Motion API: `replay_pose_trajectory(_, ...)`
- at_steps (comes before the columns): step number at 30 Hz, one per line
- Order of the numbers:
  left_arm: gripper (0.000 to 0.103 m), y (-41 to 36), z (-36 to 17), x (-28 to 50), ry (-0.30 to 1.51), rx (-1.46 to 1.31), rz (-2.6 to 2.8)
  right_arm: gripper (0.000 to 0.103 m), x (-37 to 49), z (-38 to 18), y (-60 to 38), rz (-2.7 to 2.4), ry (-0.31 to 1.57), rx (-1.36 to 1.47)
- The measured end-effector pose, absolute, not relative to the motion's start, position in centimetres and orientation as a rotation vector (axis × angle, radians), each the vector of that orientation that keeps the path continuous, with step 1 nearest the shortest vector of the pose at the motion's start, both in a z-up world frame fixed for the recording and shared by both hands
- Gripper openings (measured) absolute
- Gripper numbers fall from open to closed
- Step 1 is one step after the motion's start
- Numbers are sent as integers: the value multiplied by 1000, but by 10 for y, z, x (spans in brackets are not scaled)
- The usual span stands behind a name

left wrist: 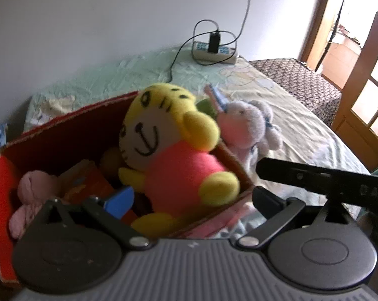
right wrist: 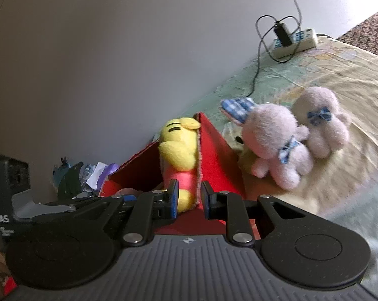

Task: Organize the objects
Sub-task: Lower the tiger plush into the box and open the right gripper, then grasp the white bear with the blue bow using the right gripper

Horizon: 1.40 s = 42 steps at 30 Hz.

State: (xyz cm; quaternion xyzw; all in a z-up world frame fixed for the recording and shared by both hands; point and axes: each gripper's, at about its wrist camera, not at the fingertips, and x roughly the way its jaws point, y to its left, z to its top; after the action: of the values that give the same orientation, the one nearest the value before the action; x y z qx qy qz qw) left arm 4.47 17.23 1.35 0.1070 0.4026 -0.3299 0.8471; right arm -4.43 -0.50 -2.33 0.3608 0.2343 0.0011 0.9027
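A yellow tiger plush (left wrist: 174, 155) in a pink shirt lies in the red cardboard box (left wrist: 63, 130) on the bed. My left gripper (left wrist: 192, 199) is open wide just above the plush's legs, its pads clear of it. In the right wrist view my right gripper (right wrist: 190, 199) straddles the box's red side wall (right wrist: 214, 150). Its jaws stand slightly apart and are easing open. The thin wall and the yellow tiger plush's (right wrist: 179, 148) foot lie between them, unpressed. Two pale pink bunny plushes (right wrist: 296, 135) with blue checked bows sit on the sheet outside the box.
A small pink plush (left wrist: 31, 188) and an orange item (left wrist: 86, 180) lie in the box. A power strip (left wrist: 214, 50) with cables rests by the wall. Pale green sheet (left wrist: 301, 125) spreads to the right, a wooden door (left wrist: 364, 75) beyond. Clutter (right wrist: 83, 173) sits behind the box.
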Motion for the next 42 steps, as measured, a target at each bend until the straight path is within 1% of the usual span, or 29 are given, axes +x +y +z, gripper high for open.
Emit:
replay_pose_trajectory(10,100,152,28,10,752,225,-841,22,-72,-42,-35,-85,484,814)
replay_pose_trajectory(13,98,135,29,-1,730,235,-897,22,-79,-51,-52,-116,490,838)
replay_pose_trajectory(15,94,120,28,-10,712,251,-924,22,-83,-57,-70,-133,492,868)
replay_pose_trajectory(17,94,103,24,-16,692,275,-924,22,-86,-63,-91,-151,495,902)
replay_pose_trajectory(26,93,30,-4,-11,769,263,-914,26,-80,-86,-172,-131,526,946)
replay_pose_trajectory(31,88,-12,-35,10,838,248,-860,30,-58,-110,-206,-54,591,989)
replay_pose_trajectory(33,82,-28,-49,19,854,266,-816,30,-49,-118,-215,-16,611,1016)
replay_pose_trajectory(35,80,-39,-62,30,877,273,-768,31,-37,-125,-225,27,621,1048)
replay_pose_trajectory(40,78,-44,-82,56,935,224,-674,34,-5,-138,-235,113,667,1078)
replay_pose_trajectory(42,78,-45,-84,62,937,198,-670,38,7,-143,-235,149,686,1074)
